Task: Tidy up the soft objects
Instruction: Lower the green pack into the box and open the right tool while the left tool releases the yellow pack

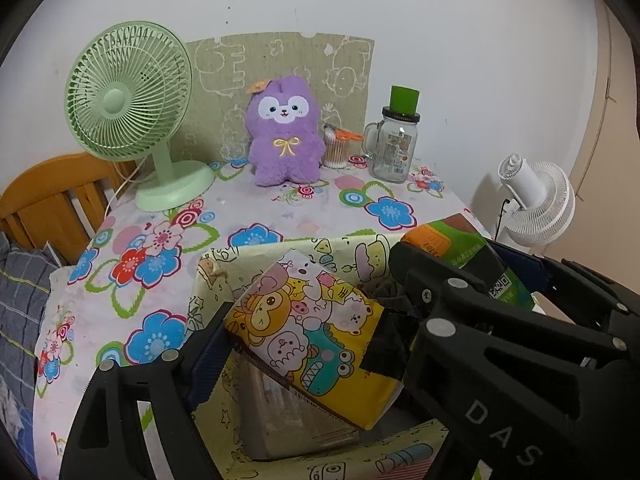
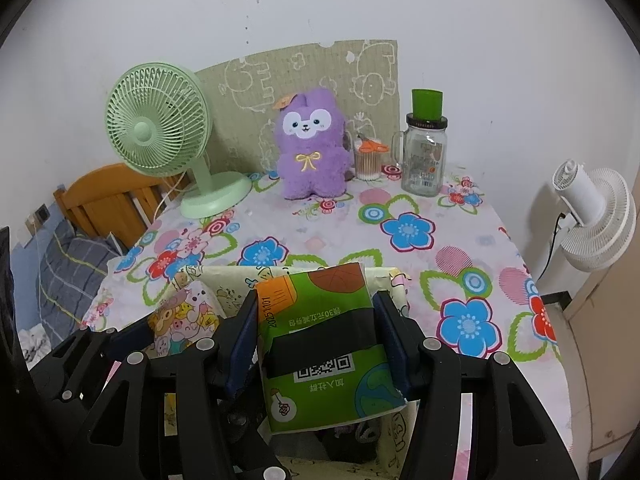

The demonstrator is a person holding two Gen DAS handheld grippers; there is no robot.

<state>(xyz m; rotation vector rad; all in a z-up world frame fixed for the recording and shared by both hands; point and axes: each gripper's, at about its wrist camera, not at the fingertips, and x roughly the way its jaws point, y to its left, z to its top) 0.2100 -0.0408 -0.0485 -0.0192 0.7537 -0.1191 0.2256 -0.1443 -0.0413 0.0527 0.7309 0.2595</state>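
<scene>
Green tissue pack (image 2: 324,344) clamped in right gripper (image 2: 316,344); yellow cartoon pack (image 1: 308,332) held by left gripper (image 1: 304,344), over fabric bin (image 1: 256,256).

tissue packs (image 2: 328,344): 2 | fans (image 2: 158,136): 2 | plush toy (image 2: 310,148): 1 | glass jar (image 2: 424,160): 1 | fabric bin (image 1: 224,276): 1

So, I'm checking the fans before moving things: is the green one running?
Off, it seems: the green fan shows its grille and hub sharply in both views, with no spinning blur behind the grille.
</scene>
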